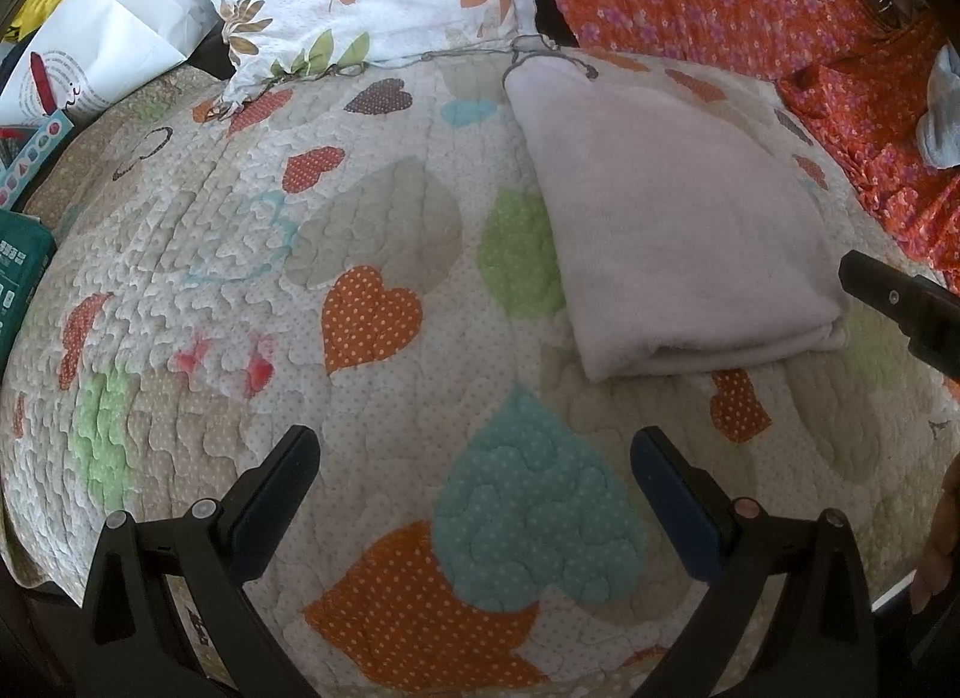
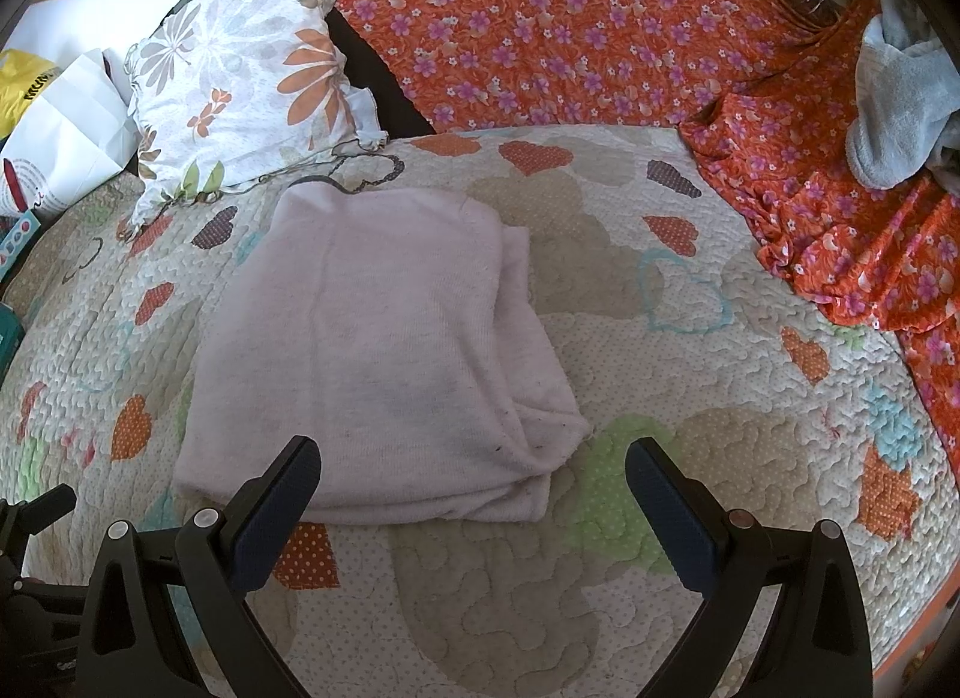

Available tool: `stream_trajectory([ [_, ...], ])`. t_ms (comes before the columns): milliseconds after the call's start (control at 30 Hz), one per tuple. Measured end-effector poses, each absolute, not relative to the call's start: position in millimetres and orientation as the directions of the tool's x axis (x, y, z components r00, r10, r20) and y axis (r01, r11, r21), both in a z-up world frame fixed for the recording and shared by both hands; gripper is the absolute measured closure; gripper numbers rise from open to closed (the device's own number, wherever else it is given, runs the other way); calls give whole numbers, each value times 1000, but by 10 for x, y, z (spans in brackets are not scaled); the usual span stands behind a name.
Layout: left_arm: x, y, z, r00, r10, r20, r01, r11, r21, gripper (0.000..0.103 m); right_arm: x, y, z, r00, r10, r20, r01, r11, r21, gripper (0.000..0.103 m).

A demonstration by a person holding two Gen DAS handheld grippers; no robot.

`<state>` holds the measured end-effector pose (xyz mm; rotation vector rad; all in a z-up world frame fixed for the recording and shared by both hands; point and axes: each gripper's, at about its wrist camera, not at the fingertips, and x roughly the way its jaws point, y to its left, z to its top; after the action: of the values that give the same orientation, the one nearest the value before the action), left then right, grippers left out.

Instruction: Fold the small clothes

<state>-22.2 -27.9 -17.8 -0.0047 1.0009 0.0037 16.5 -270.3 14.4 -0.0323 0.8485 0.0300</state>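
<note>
The pale pink garment point(image 2: 384, 350) lies folded on the heart-patterned quilt point(image 2: 690, 398). Both the left tongs point(image 1: 474, 452) and right tongs point(image 2: 471, 458) gape wide, holding nothing. It looks soft, light and floppy; I'd pinch the layered near edge.

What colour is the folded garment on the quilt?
Pale pink, plain; the folded garment shows best in the right wrist view.

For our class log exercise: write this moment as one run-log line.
stage: fold looks finished | folded pale pink knit garment: flat on heart-patterned quilt | left gripper: jaws open, empty | right gripper: jaws open, empty
</note>
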Motion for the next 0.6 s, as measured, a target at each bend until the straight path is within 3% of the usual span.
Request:
stream_trajectory([
  [600,-215,-254,-228,519,-31,-854,7,999,-32,0,152,-2646,195,671,8,-741,-42,999,-27,0],
])
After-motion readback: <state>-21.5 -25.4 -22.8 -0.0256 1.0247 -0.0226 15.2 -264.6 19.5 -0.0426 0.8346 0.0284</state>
